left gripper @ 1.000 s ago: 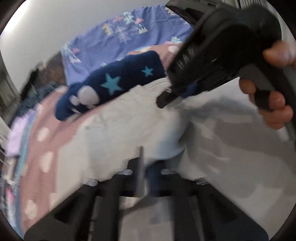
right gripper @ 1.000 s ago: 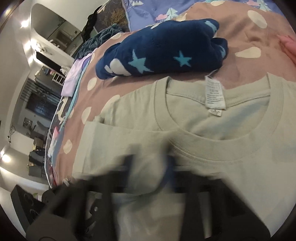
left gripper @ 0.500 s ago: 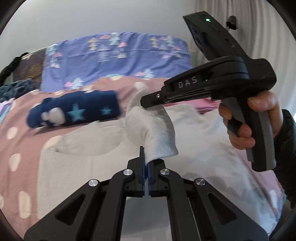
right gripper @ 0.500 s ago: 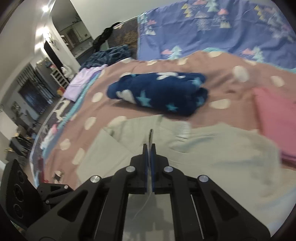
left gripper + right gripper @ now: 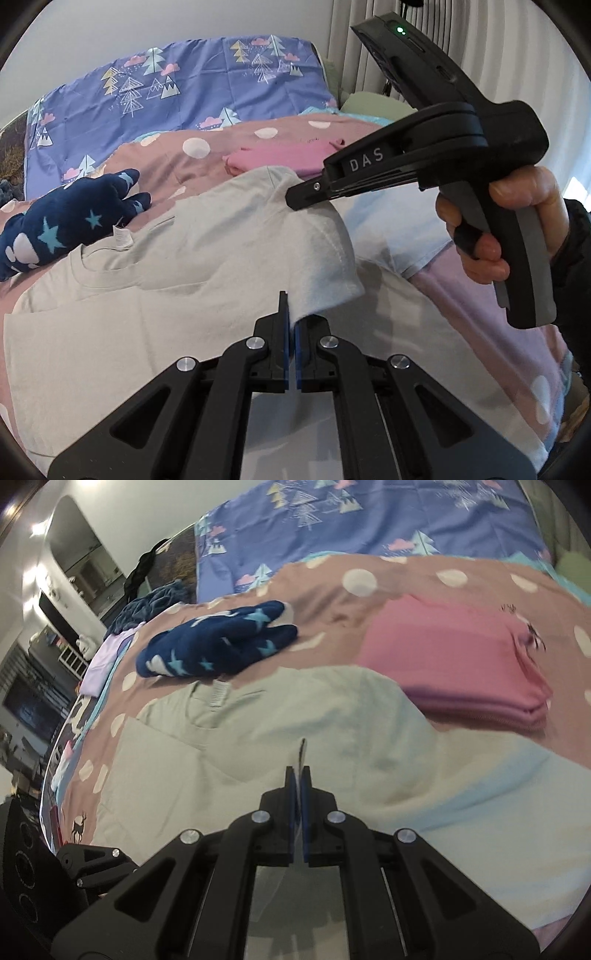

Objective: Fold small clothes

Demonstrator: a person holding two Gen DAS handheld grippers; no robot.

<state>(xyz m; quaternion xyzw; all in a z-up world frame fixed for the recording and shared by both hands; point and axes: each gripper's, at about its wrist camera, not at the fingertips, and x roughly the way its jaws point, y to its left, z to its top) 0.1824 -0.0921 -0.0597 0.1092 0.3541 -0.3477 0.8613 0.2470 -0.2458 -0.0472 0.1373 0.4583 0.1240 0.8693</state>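
Note:
A pale grey-green T-shirt [image 5: 155, 295] lies on the pink dotted bedspread, collar and label toward the far side; it also shows in the right wrist view [image 5: 295, 716]. My left gripper [image 5: 292, 321] is shut on a raised fold of the shirt's edge. My right gripper [image 5: 298, 775] is shut on the shirt's cloth too, and it appears in the left wrist view [image 5: 295, 195] holding the shirt's far shoulder, lifted off the bed.
A rolled navy star-print garment [image 5: 218, 646] lies beyond the collar. A folded pink garment [image 5: 461, 664] lies to the right of it. A purple tree-print pillow [image 5: 177, 88] stands at the bed's head. Curtains hang at the far right.
Both grippers closed on the shirt and lifted its right side up and across. The views have risen from close against the cloth to well above the bed.

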